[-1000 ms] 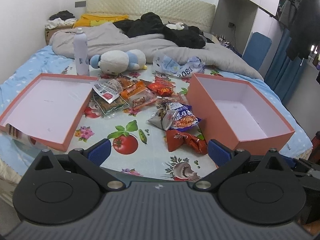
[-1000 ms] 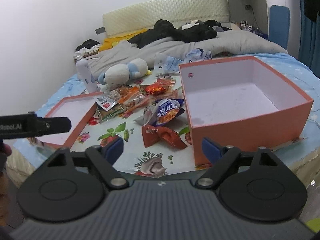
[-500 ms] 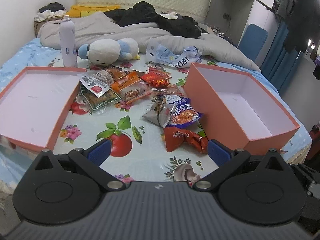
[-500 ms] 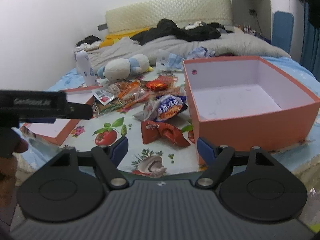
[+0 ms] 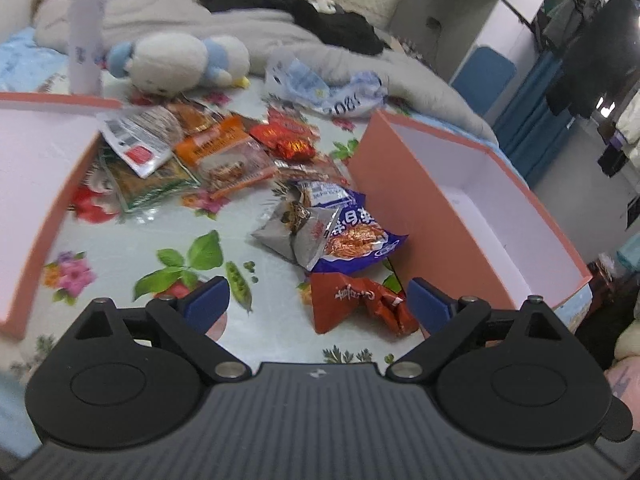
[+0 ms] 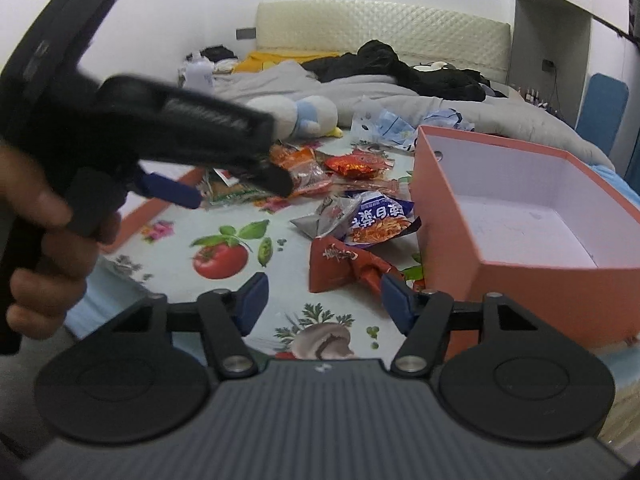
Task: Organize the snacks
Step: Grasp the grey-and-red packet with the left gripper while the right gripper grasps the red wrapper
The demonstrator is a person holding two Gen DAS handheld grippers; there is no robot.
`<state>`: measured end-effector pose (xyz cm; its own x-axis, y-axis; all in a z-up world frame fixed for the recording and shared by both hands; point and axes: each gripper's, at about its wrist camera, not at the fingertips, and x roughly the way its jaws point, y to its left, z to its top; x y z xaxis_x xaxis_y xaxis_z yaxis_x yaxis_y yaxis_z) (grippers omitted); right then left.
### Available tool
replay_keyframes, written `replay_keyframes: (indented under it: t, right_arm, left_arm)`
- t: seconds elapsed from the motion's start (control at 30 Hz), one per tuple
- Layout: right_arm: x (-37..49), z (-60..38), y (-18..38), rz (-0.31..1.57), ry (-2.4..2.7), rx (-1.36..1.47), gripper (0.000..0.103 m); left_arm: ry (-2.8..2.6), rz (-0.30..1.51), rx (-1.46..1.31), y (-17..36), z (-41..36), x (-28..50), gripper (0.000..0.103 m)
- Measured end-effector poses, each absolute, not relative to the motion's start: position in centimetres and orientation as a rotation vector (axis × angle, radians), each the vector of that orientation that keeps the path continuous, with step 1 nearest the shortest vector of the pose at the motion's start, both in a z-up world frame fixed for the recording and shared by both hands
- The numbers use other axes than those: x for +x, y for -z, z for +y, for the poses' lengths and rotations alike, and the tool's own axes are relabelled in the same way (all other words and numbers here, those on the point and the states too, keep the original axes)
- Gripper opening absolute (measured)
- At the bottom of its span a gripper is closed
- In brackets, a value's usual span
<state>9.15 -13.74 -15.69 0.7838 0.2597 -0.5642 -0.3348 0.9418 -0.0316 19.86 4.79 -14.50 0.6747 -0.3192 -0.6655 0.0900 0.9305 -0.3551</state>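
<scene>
Task barely begun: deep orange box (image 6: 520, 216) empty; all snack pkts incl. red packet (image 5: 360, 304) lie loose left of it. Left gripper (image 5: 316, 304) fingers spread wide, holding nothing; right gripper (image 6: 324, 300), jaws just been closing, nothing between them

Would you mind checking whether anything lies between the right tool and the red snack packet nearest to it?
Nothing visible does. The right tool, jaws apart and just closing with nothing between them, faces the red snack packet across bare tablecloth.
</scene>
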Motion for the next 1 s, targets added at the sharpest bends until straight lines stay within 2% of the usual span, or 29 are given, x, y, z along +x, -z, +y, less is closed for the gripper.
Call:
replay_keyframes:
  t: [0.43, 0.6, 0.77, 0.83, 0.9, 1.0]
  right_arm:
    - [17.1, -10.7, 19.8, 0.647, -0.36, -0.345, 0.065]
    - [18.4, -10.6, 20.3, 0.635, -0.398, -0.349, 0.082]
    - [19.9, -10.3, 21.8, 0.673, -0.433, -0.379, 0.082]
    - [20.3, -10.3, 22.4, 0.698, -0.434, -0.384, 0.082]
    - [20.5, -10.4, 23.0, 0.708, -0.442, -0.389, 0.081]
    - [20.7, -10.7, 23.2, 0.709, -0.448, -0.353, 0.081]
  left_arm:
    - [0.429, 0.944, -0.085, 18.5, 2.9, 34.2, 0.097]
    - [0.424, 0.97, -0.028, 20.0, 1.9, 36.6, 0.097]
    - [0.441, 1.011, 0.026, 21.3, 0.8, 37.7, 0.097]
    - [0.446, 1.028, 0.062, 21.8, 0.3, 38.0, 0.092]
    - [0.439, 1.062, 0.09, 22.6, -0.1, 38.3, 0.08]
    - [0.426, 1.049, 0.13, 23.2, -0.4, 38.2, 0.077]
